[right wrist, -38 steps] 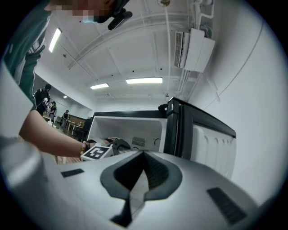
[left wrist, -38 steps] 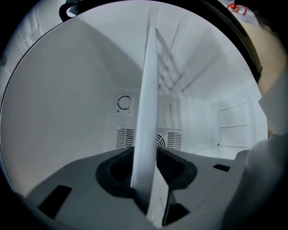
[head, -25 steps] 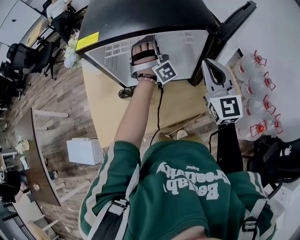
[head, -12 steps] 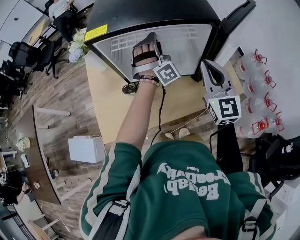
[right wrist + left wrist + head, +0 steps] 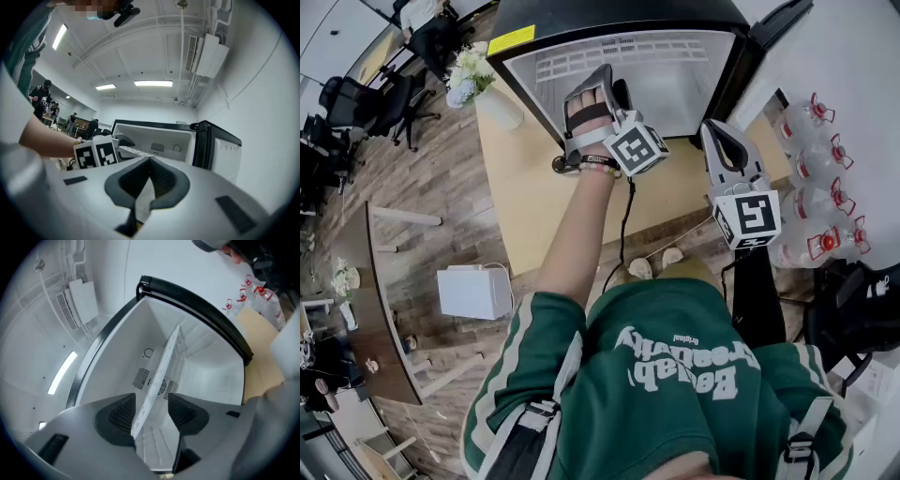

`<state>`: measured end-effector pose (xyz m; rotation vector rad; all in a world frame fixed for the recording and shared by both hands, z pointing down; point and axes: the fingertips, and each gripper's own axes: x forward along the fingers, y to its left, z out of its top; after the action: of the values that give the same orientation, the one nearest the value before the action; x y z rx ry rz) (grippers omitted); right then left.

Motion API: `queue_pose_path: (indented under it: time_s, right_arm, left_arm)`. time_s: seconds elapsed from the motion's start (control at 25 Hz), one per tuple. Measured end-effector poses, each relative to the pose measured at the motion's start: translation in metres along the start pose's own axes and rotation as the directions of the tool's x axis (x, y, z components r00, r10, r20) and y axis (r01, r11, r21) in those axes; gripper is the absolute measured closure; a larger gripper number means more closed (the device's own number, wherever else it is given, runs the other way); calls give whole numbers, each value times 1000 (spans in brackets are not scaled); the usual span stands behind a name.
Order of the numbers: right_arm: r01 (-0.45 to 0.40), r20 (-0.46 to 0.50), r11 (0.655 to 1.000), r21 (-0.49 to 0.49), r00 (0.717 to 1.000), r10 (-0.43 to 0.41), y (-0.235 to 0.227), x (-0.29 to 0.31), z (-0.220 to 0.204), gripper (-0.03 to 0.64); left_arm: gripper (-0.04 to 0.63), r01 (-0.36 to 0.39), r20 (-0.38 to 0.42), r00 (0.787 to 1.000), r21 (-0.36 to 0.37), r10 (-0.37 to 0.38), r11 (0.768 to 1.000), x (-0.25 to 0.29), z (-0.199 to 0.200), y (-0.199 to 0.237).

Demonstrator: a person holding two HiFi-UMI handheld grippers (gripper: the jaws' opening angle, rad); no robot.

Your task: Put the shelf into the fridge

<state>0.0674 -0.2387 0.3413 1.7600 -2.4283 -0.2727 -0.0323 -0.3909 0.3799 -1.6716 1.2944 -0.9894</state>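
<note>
The black mini fridge (image 5: pixel 581 19) stands open on a wooden table, its white inside (image 5: pixel 201 357) facing me. The shelf (image 5: pixel 158 373) is a thin white plate seen edge-on, stretching between the two grippers toward the opening. My left gripper (image 5: pixel 607 82) is at the fridge mouth. In the left gripper view (image 5: pixel 151 400) the shelf passes between its jaws and leans on the left pad, with a clear gap to the right pad. My right gripper (image 5: pixel 718 129) is further right, near the open door. Its jaws (image 5: pixel 149 165) are shut on the shelf's (image 5: pixel 133 152) near edge.
The fridge door (image 5: pixel 773 28) hangs open at the right. Several clear water bottles with red caps (image 5: pixel 811 178) stand on the floor to the right. A vase of flowers (image 5: pixel 473 73) is on the table (image 5: pixel 525 178) left of the fridge. A black cable (image 5: pixel 619 225) trails down, and a white box (image 5: pixel 473 292) sits on the floor.
Both grippers have moved with the shelf toward the fridge, and more of its white inside now shows. The left gripper has rolled, turning its marker cube.
</note>
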Motion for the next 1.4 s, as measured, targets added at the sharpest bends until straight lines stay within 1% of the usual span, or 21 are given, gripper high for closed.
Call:
queue_pose_path:
  time_s: [0.08, 0.16, 0.28, 0.36, 0.44, 0.52, 0.64, 0.68, 0.8, 0.88, 1.0, 1.08, 1.16, 1.4]
  right_arm:
    - [9, -10, 1000, 1, 1000, -9, 3, -5, -4, 614]
    - [17, -17, 1000, 9, 1000, -16, 5, -10, -6, 614]
    - [26, -17, 999, 21, 1000, -25, 6, -17, -4, 614]
    - [30, -12, 999, 22, 999, -30, 5, -21, 0, 614]
    - [28, -5, 999, 25, 1000, -28, 3, -26, 3, 614]
    - [23, 1, 999, 34, 1000, -23, 1, -33, 5, 614]
    - [11, 3, 999, 51, 1000, -11, -3, -47, 6, 614]
    - [6, 3, 998, 59, 1000, -6, -5, -53, 6, 614]
    - [-8, 7, 996, 88, 1000, 7, -8, -71, 2, 614]
    - [-12, 10, 994, 107, 1000, 11, -9, -83, 0, 614]
    - [-20, 18, 992, 122, 1000, 18, -10, -99, 0, 614]
    - [-34, 32, 992, 120, 999, 30, -7, -107, 4, 614]
    - [-51, 44, 992, 114, 998, 46, -3, -114, 6, 614]
    - [-78, 63, 991, 106, 995, 72, 3, -126, 7, 614]
  left_arm:
    - [376, -6, 10, 1000, -43, 6, 999, -10, -2, 4]
    - [373, -9, 18, 1000, -103, 11, 995, -21, -5, 9]
    - [350, -17, 29, 999, -200, 23, 980, -40, -6, 20]
    - [350, -18, 40, 999, -269, 30, 963, -53, -4, 27]
    - [350, -4, 56, 998, -353, 25, 936, -66, 0, 32]
    - [350, 11, 74, 997, -418, 22, 908, -79, 4, 35]
    - [350, 22, 97, 995, -475, 28, 880, -99, 12, 39]
    - [350, 28, 100, 995, -498, 26, 867, -106, 14, 39]
    - [350, 50, 105, 994, -574, 13, 818, -129, 18, 31]
    - [350, 70, 128, 992, -614, 12, 786, -145, 24, 28]
    - [350, 97, 172, 985, -670, 27, 736, -171, 35, 26]
    - [350, 102, 182, 983, -697, 37, 709, -186, 38, 27]
    - [350, 105, 187, 981, -715, 44, 691, -201, 39, 28]
    - [350, 105, 200, 977, -751, 74, 652, -240, 39, 34]
